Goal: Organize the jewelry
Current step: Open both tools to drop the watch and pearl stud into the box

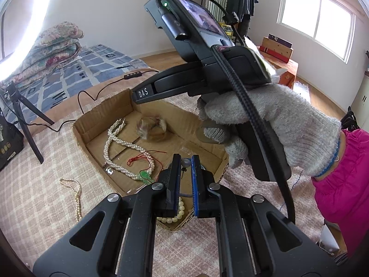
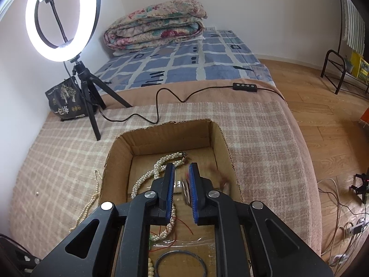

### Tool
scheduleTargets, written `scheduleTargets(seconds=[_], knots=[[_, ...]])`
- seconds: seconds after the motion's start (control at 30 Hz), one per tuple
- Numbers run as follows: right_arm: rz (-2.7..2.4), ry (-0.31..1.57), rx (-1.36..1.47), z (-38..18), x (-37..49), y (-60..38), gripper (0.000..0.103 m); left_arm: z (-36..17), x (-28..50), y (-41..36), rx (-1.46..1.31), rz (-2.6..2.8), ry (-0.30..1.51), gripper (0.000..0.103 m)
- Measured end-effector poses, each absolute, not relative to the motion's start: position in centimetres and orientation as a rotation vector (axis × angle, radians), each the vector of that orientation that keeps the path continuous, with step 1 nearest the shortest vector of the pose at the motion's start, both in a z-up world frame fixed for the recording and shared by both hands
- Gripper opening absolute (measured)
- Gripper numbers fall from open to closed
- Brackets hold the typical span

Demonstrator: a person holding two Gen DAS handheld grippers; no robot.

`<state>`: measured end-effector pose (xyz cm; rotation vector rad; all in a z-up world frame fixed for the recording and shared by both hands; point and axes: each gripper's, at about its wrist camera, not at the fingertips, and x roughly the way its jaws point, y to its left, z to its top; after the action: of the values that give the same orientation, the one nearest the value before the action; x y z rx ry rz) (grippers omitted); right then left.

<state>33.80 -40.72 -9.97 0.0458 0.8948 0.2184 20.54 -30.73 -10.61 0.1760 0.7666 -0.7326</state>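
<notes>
Cardboard box sits on our plaid blanket, holding a twisted pearl necklace, while a thinner pearl strand lies on the blanket just beside it. Our right tongs stand open above the box, and a blurred bangle shows on the box floor below their tips. Our left tongs are closed nearly tight over the near corner; whether they pinch the small grey bead between them we cannot tell.

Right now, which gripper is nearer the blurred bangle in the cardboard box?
Right. The right gripper hangs just above the bangle in the far half of the box; the left gripper is back over its near end, well apart.
</notes>
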Motion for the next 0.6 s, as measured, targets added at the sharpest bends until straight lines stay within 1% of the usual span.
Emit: scheduleTargets(seconds=[0.03, 0.07, 0.1, 0.17, 0.23, 0.27, 0.3, 0.37, 0.47, 0.6], knots=[[0.217, 0.889, 0.043, -9.9, 33.8, -40.7, 0.034, -10.6, 20.6, -30.7, 0.175, -0.730, 0.767, 0.006], [0.215, 0.879, 0.039, -9.7, 33.7, -40.7, 0.051, -10.6, 20.6, -30.7, 0.176, -0.728, 0.767, 0.006], [0.214, 0.868, 0.035, -9.6, 33.6, -40.6, 0.062, -10.6, 20.6, -30.7, 0.177, -0.725, 0.768, 0.007], [0.211, 0.850, 0.020, -9.3, 33.4, -40.4, 0.064, -10.6, 20.7, -30.6, 0.178, -0.722, 0.770, 0.016], [0.204, 0.849, 0.005, -9.1, 33.4, -40.2, 0.066, -10.5, 20.7, -30.5, 0.174, -0.715, 0.764, 0.046], [0.201, 0.845, -0.004, -9.0, 33.4, -40.1, 0.071, -10.4, 20.7, -30.4, 0.170, -0.710, 0.758, 0.050], [0.201, 0.841, -0.008, -9.0, 33.3, -40.0, 0.076, -10.4, 20.7, -30.3, 0.168, -0.708, 0.756, 0.052], [0.196, 0.832, -0.011, -8.8, 33.2, -39.9, 0.079, -10.2, 20.7, -30.2, 0.173, -0.704, 0.756, 0.053], [0.188, 0.833, -0.015, -8.7, 33.3, -39.9, 0.079, -10.0, 20.8, -30.0, 0.169, -0.696, 0.751, 0.058], [0.188, 0.833, -0.016, -8.6, 33.2, -39.8, 0.079, -9.9, 20.8, -29.8, 0.170, -0.690, 0.748, 0.058]])
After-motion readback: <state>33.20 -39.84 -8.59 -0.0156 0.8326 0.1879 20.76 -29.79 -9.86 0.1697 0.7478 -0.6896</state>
